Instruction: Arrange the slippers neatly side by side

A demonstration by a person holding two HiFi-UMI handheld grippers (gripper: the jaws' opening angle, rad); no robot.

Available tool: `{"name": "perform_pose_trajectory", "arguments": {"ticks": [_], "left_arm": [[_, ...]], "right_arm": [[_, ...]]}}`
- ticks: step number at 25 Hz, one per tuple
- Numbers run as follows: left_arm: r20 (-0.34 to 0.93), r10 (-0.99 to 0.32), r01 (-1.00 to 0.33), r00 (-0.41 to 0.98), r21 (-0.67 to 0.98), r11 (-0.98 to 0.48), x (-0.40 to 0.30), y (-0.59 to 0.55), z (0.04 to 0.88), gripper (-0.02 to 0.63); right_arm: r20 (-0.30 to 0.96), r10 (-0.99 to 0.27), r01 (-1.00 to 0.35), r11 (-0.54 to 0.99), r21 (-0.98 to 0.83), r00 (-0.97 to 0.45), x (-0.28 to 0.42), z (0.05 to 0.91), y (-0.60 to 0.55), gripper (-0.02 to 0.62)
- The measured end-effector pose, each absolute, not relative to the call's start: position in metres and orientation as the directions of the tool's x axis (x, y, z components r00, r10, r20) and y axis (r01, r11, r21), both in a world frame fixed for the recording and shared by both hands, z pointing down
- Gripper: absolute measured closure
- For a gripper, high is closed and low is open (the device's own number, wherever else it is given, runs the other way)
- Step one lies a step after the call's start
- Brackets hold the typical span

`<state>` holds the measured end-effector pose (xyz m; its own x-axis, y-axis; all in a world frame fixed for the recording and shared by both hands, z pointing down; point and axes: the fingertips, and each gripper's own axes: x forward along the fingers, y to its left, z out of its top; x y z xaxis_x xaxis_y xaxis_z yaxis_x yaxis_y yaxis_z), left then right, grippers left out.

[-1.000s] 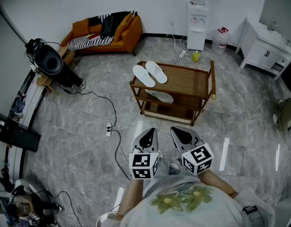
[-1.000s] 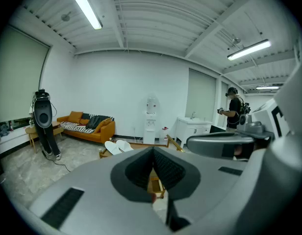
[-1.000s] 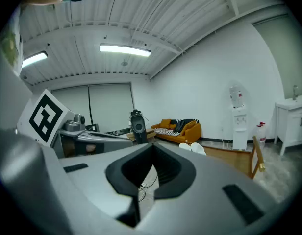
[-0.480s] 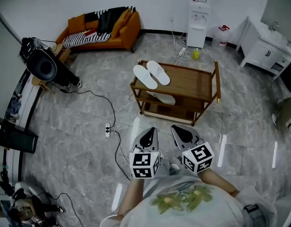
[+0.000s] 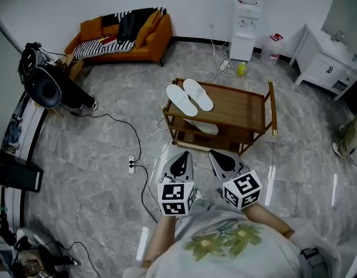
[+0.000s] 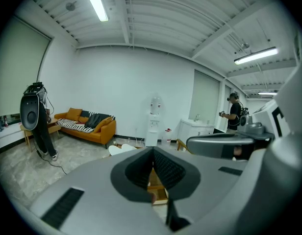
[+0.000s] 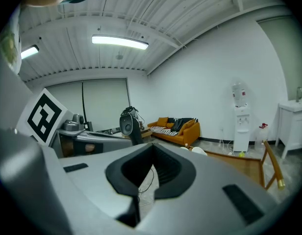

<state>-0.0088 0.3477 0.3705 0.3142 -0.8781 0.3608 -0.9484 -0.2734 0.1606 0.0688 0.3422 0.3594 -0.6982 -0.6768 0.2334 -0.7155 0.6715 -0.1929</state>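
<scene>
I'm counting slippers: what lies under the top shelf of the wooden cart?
What looks like a white slipper lies on the middle shelf, partly covered by the top shelf; the rest there is hidden.

Grey marble floor [image 5: 97,155], white walls [image 5: 196,4]. Orange sofa [image 5: 152,39] against far wall, water dispenser [image 5: 245,33], white cabinet [image 5: 323,68], wooden table [image 5: 236,106] mid-room. Tube lights [image 6: 95,2] overhead.

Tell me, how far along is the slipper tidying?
Barely begun. Two white slippers lie close together atop the cart; a third slipper sits on the shelf below. Nothing held: left gripper and right gripper are shut, empty, short of the cart. Arranging remains.
</scene>
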Motion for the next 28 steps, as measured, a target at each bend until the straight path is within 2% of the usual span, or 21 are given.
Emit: {"name": "perform_pose_trajectory", "arguments": {"ticks": [16, 28], "left_arm": [[0.400, -0.852, -0.938, 0.338, 0.215, -0.272, -0.048, 0.308, 0.402, 0.592], [0.439, -0.838, -0.944, 0.324, 0.210, -0.255, -0.090, 0.227, 0.417, 0.591]], "right_arm": [[0.282, -0.680, -0.734, 0.650, -0.196, -0.677, 0.040, 0.383, 0.300, 0.589], [0.327, -0.649, -0.722, 0.658, -0.213, -0.687, 0.004, 0.411, 0.205, 0.589]]}}
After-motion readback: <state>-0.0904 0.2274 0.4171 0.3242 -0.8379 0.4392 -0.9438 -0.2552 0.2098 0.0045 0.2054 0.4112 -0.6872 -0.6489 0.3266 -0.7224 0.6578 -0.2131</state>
